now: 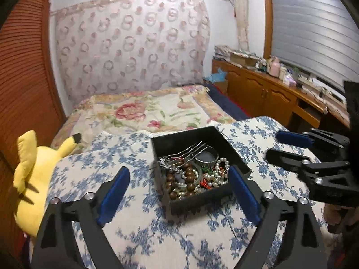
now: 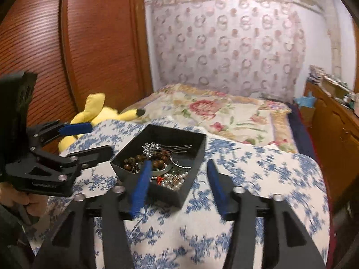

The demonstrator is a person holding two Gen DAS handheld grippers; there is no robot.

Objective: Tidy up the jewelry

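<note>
A black open box [image 1: 221, 139] full of jewelry stands on a blue-flowered cloth [image 1: 157, 235]. Inside lie brown wooden beads [image 1: 190, 177], pearl strands [image 1: 216, 174], a silver hair comb [image 1: 179, 157] and a bangle [image 1: 207, 157]. My left gripper [image 1: 179, 172] is open and empty, its blue pads astride the box's near corner. My right gripper [image 2: 178, 165] is open and empty, just short of the box [image 2: 197, 154], with its left pad over the box's near edge. Each gripper shows in the other's view: the right gripper [image 1: 278, 145], the left gripper [image 2: 98, 139].
A yellow plush toy [image 1: 33, 179] lies at the left edge of the cloth. Behind is a bed with a floral cover [image 1: 143, 112]. A wooden sideboard [image 1: 269, 92] with clutter runs along the right wall. A wooden wardrobe [image 2: 89, 44] stands at the left.
</note>
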